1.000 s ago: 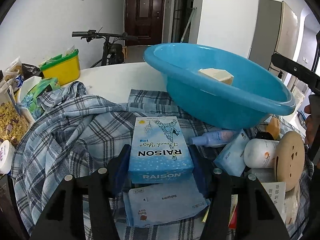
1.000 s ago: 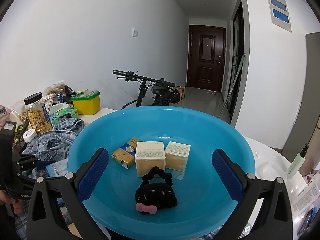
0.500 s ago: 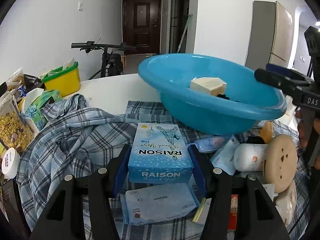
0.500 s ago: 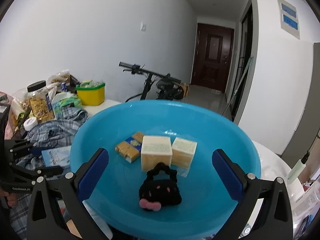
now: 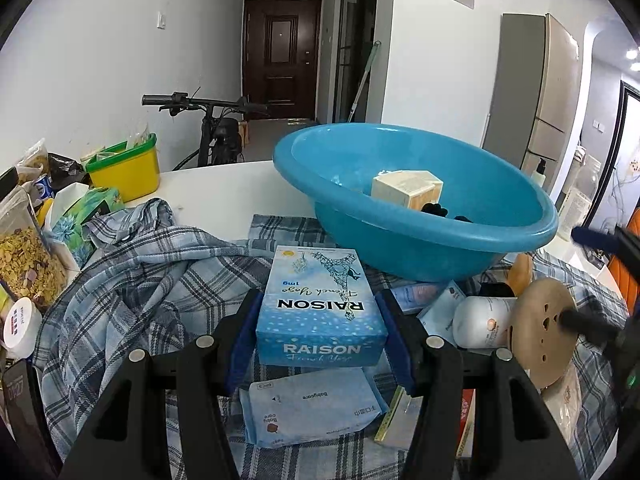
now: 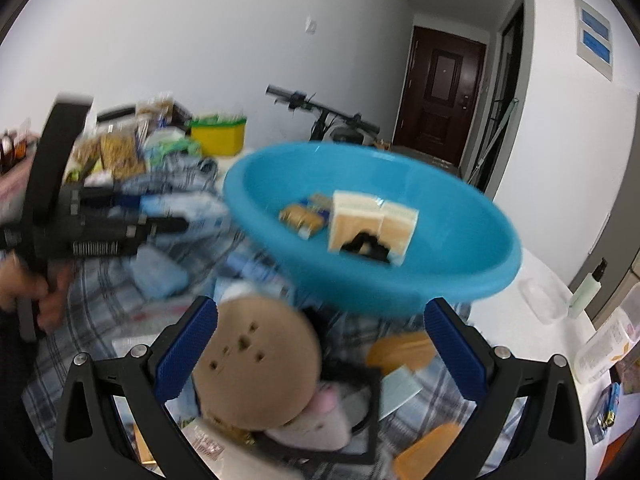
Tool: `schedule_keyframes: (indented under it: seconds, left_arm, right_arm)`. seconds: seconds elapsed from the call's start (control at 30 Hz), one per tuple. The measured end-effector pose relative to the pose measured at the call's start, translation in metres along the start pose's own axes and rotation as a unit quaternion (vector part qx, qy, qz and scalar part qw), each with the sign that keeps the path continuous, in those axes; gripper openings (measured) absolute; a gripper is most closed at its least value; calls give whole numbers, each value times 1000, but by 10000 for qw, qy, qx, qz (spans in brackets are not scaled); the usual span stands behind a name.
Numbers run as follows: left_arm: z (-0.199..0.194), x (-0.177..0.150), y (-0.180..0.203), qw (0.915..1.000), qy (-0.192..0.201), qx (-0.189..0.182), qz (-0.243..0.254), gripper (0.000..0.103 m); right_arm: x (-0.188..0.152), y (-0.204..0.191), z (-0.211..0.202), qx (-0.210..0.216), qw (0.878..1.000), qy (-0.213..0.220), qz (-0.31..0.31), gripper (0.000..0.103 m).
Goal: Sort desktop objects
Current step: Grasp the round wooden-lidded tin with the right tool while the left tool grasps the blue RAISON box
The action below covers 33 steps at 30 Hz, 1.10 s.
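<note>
My left gripper [image 5: 320, 338] is shut on a blue RAISON box [image 5: 320, 308] and holds it above the plaid cloth [image 5: 132, 276], just in front of the blue basin [image 5: 420, 236]. The basin holds cream boxes [image 5: 406, 192] [image 6: 372, 220], a yellow-blue pack [image 6: 302, 216] and a black plush toy [image 6: 366, 246]. My right gripper [image 6: 320, 344] is open and empty, low over a round wooden disc [image 6: 256, 364] [image 5: 540, 334] in front of the basin [image 6: 400, 280]. The right wrist view is motion-blurred. The left gripper also shows at its left [image 6: 120, 224].
A Babycare wipes pack [image 5: 316, 410], a white jar [image 5: 482, 322] and small packets lie on the cloth. A yellow tub [image 5: 124, 168], cereal bags [image 5: 28, 264] and a tissue pack [image 5: 86, 210] stand at left. A bicycle [image 5: 216, 128] stands behind the table. A white bottle [image 6: 588, 286] stands at right.
My right gripper has dropped from above the basin down to the wooden disc in front of it. My left gripper has lifted the RAISON box a little, still shut on it.
</note>
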<state>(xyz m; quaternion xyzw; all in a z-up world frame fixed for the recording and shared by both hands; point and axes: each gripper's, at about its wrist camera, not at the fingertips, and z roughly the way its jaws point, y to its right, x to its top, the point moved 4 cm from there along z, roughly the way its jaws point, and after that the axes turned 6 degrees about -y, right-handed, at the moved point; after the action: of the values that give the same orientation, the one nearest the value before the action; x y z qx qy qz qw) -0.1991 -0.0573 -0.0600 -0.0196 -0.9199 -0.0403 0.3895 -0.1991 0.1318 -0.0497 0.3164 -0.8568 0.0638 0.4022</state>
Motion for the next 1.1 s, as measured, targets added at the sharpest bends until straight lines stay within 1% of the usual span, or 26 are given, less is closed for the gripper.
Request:
schedule_keyframes:
  seconds: [0.07,0.27,0.3,0.33,0.37,0.4,0.5,0.6,0.7,0.83,1.1]
  left_arm:
    - [0,0,0,10000,7,-17,2,60]
    - [-1,0,1,10000,12,-20,8,60]
    - [-1,0,1,10000,13,-18,8,60]
    - [-1,0,1,10000,11,-25,16,60]
    - [-1,0,1,10000,7,-21,21,60]
    - [-1,0,1,10000,8,-12,22,60]
    - [-2,0,2,10000,12,-29,29,60]
    - [-2,0,2,10000,13,-37,22,60]
    - [-2,0,2,10000,13,-25,16,60]
    - [-4,1,4,10000,30,-57,27,60]
    - [-5,2,2,9999,87,-127,-14,58]
  right_arm:
    - [-2,-8,6,70,9999,-70,-49,103]
    - [-4,-19,12,224,9996,-90,-176,103]
    - [-6,-19,13,219,9995,-74,-192,89]
    - [-6,-19,14,288,9994,-78,-172,73]
    - [-7,-18,13,328,9994,-66,-119,53]
    - [-7,-17,10,408,9991,-21,-86,40]
    - [-7,-15,2,573,9983,86,-41,25]
    - [-7,-18,-6,644,9978,160,-60,20]
    - [-7,-19,-18,714,9969,317,-33,18]
    - [-7,-17,-33,718,9965,417,-37,17]
    - [-3,-10,-48,676,9962,545,-42,17]
